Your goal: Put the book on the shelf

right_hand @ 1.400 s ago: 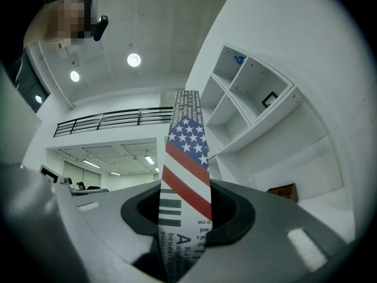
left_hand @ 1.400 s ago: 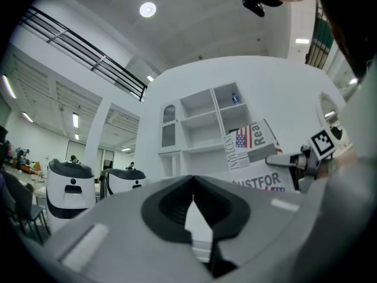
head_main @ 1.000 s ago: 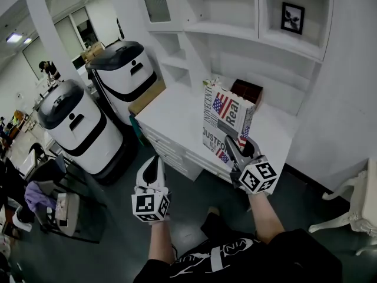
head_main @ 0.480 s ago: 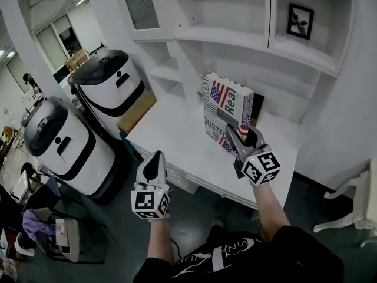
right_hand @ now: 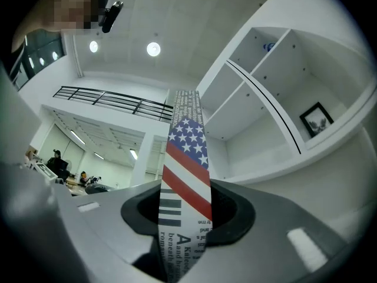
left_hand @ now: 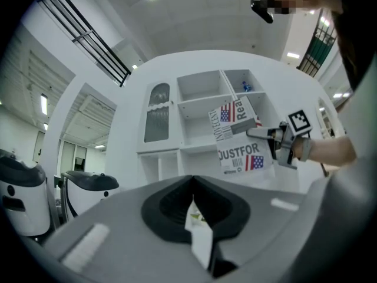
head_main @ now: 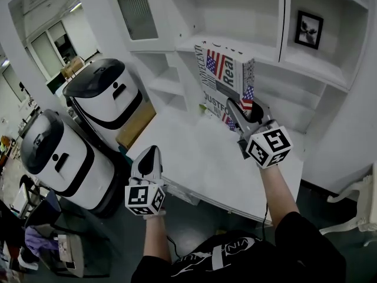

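Risen from the desk (head_main: 194,158), the book (head_main: 221,69) now sits level with the shelf (head_main: 265,54), clamped in the right gripper (head_main: 246,109), while the left gripper (head_main: 150,153) hangs closed and empty, so insertion looks next.

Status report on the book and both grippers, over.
Right gripper shut on book, upright. Left gripper shut, low. Book before shelf, not yet on it. Framed picture stands off to the right.

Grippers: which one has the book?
The right gripper, clamped on the flag-printed book; the left gripper hangs low, away from it.
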`<state>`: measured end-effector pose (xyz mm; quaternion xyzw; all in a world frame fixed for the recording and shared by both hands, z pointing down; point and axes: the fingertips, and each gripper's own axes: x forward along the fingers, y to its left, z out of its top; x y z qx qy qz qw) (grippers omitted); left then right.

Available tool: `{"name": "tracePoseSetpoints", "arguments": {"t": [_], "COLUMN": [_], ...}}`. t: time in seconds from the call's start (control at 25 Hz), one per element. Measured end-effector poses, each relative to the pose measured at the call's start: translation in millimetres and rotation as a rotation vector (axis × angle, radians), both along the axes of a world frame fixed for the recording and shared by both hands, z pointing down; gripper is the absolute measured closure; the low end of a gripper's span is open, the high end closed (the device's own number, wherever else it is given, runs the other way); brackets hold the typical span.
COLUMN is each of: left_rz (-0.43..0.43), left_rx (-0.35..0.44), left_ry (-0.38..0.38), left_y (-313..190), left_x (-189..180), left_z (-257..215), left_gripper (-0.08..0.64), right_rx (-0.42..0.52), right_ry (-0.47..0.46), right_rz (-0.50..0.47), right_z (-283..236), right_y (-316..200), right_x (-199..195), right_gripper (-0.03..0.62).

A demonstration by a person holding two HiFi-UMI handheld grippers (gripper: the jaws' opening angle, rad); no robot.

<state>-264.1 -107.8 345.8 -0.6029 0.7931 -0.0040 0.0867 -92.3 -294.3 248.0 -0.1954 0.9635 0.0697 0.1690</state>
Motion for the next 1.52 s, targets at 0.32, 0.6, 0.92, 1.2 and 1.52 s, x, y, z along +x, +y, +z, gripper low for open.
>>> {"name": "tracePoseSetpoints", "arguments": {"t": [0.32,0.6,0.92,1.2,1.52], "left_rz": [0.064,0.163,0.264,0.361,0.449], "left_rx": [0.021,0.008,0.012,0.034,0.050], "left_ry": [0.020,0.022,0.009,-0.005,-0.016], "left_y": [-41.8,-89.6,-143.4,-185.1,-219.6], "left_x": [-2.8,-0.4,-28.9,-52.7,-84.3], "left_z": [3.1,-22.8,-40.4,-57.7,-65.8], "left_gripper": [0.560,0.560,0.560,0.560,0.560], "right_rx": [0.166,0.316,0.478,0.620,0.728], "right_ry": [0.016,0.136,0.215,0.403,0.661], "right_rz": [0.055,0.174,0.319,0.513,0.652], "right_z": [-70.1,-121.2,-167.7,-167.0,-144.1], "right_y": [-3.7,-20.6,-38.5,-76.5,-123.0], "right_x": [-9.6,-24.6,-51.0,-80.9,-119.7], "right_gripper": [0.434,0.434,0.433,0.433,0.432]}}
